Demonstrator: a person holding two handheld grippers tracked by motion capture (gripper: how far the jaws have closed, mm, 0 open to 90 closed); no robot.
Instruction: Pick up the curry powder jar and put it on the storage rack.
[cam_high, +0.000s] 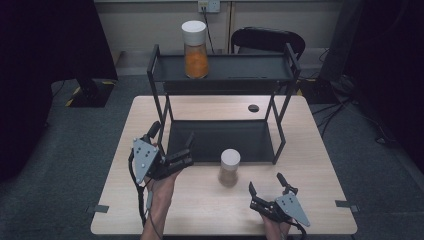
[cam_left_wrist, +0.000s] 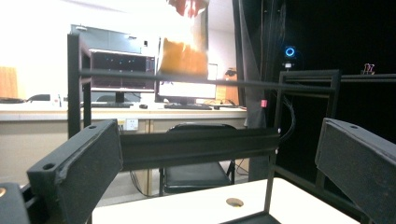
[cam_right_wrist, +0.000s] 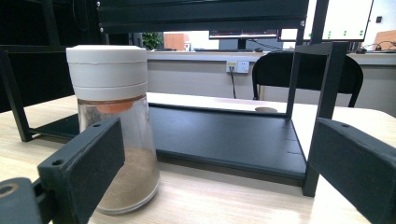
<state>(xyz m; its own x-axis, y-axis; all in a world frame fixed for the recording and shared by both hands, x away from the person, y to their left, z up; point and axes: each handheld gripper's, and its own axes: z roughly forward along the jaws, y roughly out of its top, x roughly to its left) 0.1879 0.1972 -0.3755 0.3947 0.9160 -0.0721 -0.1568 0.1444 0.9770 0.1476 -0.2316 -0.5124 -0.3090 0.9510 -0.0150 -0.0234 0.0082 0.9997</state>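
Observation:
A black two-tier rack (cam_high: 240, 68) stands on the wooden table. On its top shelf sits a tall jar of orange contents (cam_high: 195, 50) with a white lid, seen from below as the orange jar (cam_left_wrist: 184, 57) in the left gripper view. A smaller white-lidded jar of brown powder (cam_high: 230, 167) stands on the table in front of the rack's lower shelf (cam_right_wrist: 224, 135). My left gripper (cam_high: 189, 149) is open at the rack's front left corner, nothing between its jaws (cam_left_wrist: 219, 154). My right gripper (cam_high: 266, 182) is open just right of the powder jar (cam_right_wrist: 114, 126), apart from it.
A black chair (cam_high: 267, 39) stands behind the table. A round cable hole (cam_high: 253, 108) lies in the tabletop behind the rack. The rack's posts (cam_right_wrist: 327, 116) rise near the right gripper's line. Bare tabletop (cam_high: 200, 210) lies between the two hands.

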